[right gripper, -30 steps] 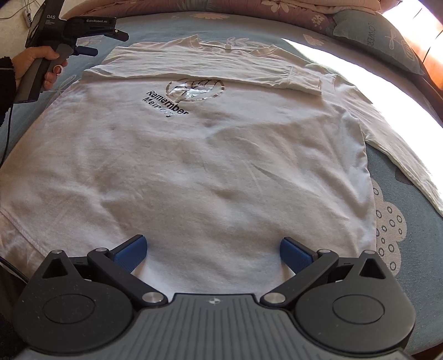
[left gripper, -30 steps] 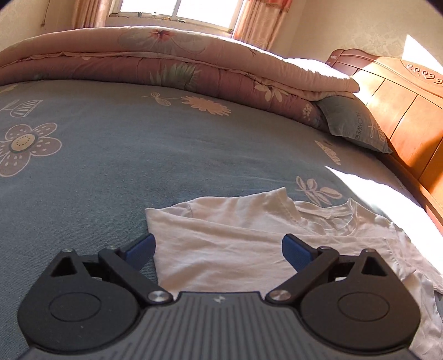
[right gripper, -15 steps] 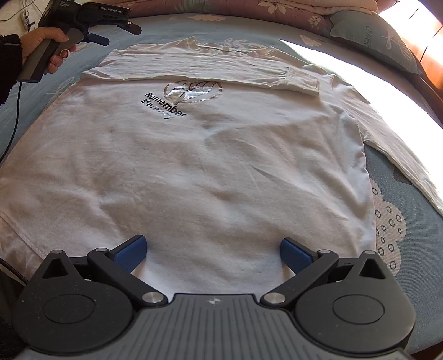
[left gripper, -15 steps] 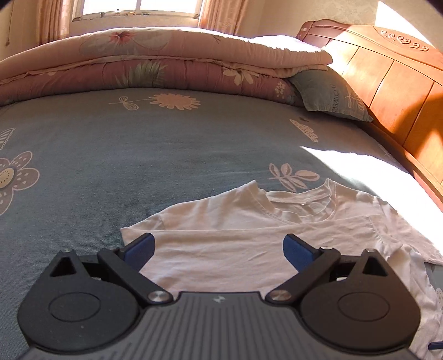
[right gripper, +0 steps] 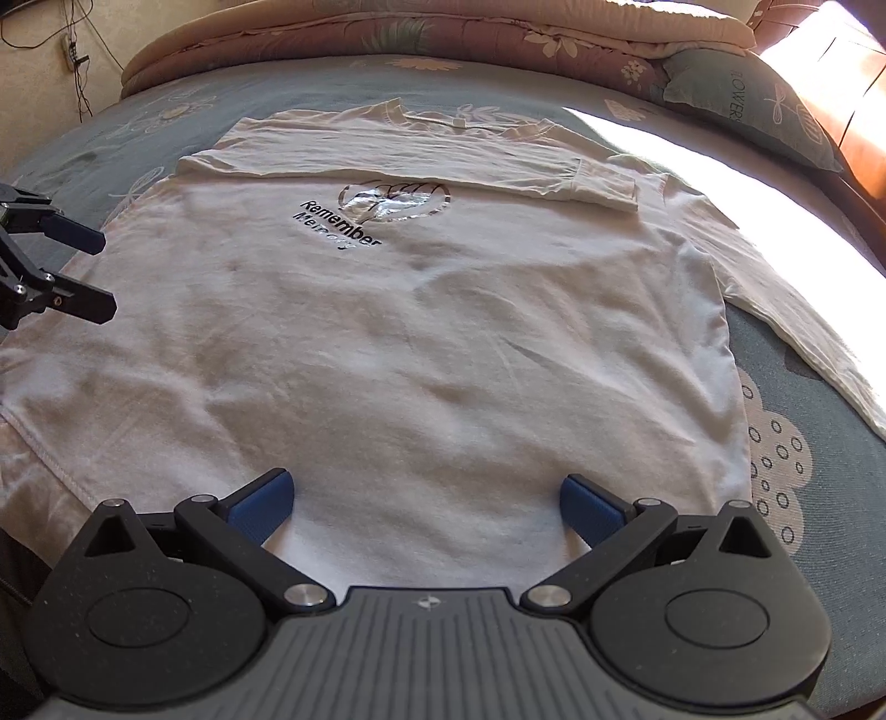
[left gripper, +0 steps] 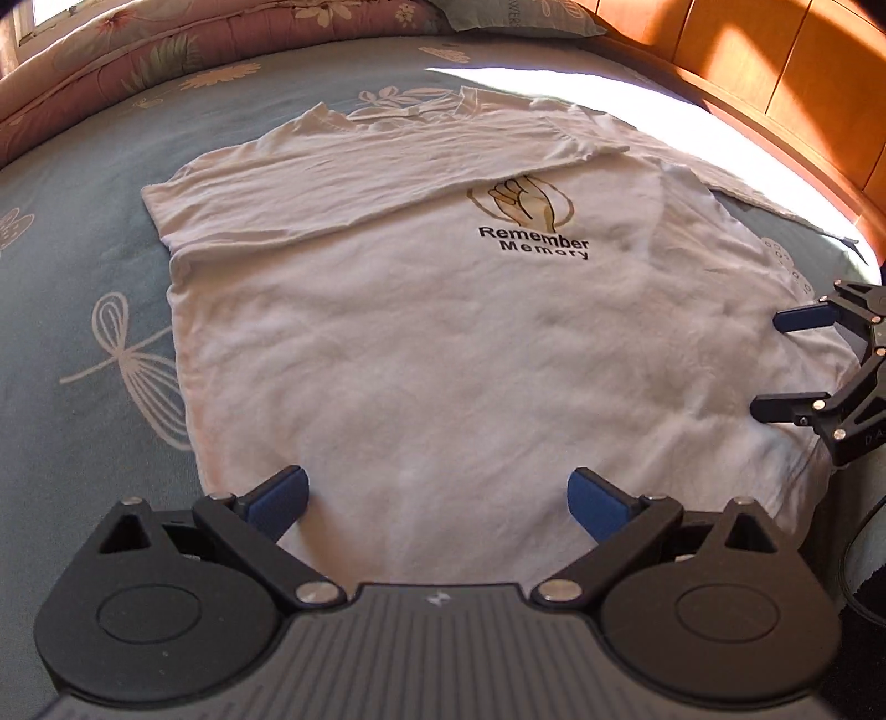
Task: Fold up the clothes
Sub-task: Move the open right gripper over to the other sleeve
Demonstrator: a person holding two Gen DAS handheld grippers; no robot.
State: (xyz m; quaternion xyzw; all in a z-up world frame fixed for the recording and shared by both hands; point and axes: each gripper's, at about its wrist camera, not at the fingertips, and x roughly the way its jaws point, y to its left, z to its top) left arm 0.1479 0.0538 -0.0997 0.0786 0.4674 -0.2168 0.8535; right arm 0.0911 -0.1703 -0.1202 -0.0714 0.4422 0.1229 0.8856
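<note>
A white long-sleeved shirt (left gripper: pixel 421 343) (right gripper: pixel 443 332) with a "Remember Memory" print (left gripper: pixel 534 241) lies flat on the bed. One sleeve (right gripper: pixel 421 160) is folded across the chest. The other sleeve (right gripper: pixel 803 332) trails off to the right in the right wrist view. My left gripper (left gripper: pixel 437 493) is open over the shirt's lower left part, nothing between its fingers. My right gripper (right gripper: pixel 426 498) is open over the hem, also empty. Each gripper shows in the other's view: the right gripper (left gripper: pixel 797 354) at the right edge, the left gripper (right gripper: pixel 83 271) at the left edge.
The bed has a blue-grey flowered sheet (left gripper: pixel 99 310). A folded pink quilt (right gripper: pixel 443 39) and a pillow (right gripper: pixel 747 94) lie at its far end. A wooden headboard (left gripper: pixel 775 72) runs along one side. A black cable (left gripper: pixel 853 559) hangs near the right gripper.
My left gripper has moved from the shirt's shoulder down to its lower left side and now looks across the whole shirt. The right gripper has barely moved.
</note>
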